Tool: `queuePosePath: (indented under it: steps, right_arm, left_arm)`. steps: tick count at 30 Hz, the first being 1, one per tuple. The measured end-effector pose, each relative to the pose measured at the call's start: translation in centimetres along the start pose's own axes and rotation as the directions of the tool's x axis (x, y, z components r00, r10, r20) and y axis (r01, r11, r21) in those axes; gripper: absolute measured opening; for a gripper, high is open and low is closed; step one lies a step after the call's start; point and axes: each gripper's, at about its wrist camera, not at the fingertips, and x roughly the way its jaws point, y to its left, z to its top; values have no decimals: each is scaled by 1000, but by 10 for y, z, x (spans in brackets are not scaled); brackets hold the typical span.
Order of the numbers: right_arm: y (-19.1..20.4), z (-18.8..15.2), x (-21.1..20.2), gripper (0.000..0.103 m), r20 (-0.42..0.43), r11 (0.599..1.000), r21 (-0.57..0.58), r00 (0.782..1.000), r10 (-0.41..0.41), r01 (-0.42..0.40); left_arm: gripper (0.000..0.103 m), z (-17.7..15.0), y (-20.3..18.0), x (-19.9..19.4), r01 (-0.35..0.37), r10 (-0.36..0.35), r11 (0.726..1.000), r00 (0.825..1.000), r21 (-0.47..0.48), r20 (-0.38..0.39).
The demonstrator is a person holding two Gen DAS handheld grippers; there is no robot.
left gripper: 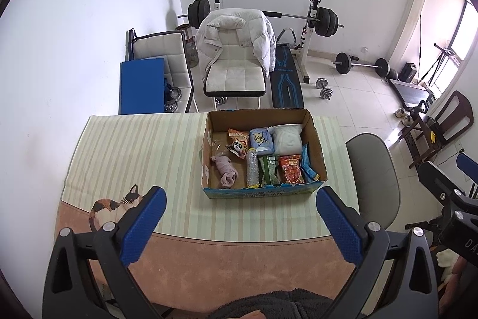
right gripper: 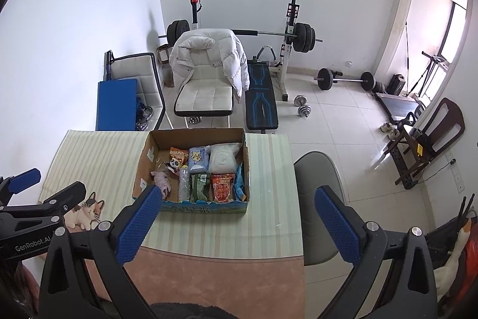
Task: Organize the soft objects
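A cardboard box (left gripper: 315,139) stands on the striped tablecloth (left gripper: 143,145) and holds soft goods: a pink rolled cloth (left gripper: 227,171), a panda snack bag (left gripper: 237,144), a blue tissue pack (left gripper: 261,139), a white bag (left gripper: 288,138), a clear bottle (left gripper: 252,169), a green packet (left gripper: 270,169) and a red packet (left gripper: 291,169). My left gripper (left gripper: 240,201) is open and empty, above the table in front of the box. My right gripper (right gripper: 237,199) is open and empty, near the box's front edge (right gripper: 203,207). The left gripper also shows in the right wrist view (right gripper: 27,178).
A grey chair (left gripper: 376,178) stands at the table's right side. Beyond the table are a white chair with a down jacket (left gripper: 236,50), a blue board (left gripper: 142,85), a weight bench with barbell (left gripper: 286,79) and dumbbells (left gripper: 325,88) on the tile floor.
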Motion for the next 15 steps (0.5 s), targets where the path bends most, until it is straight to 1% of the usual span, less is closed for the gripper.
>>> queuePosePath:
  steps: [15]
  right_arm:
    - [-1,1,0,103,2,1000,-9,1000,7,-7]
  left_arm:
    - [103,-5,-4,3,-11,11,1000,1000,15,-3]
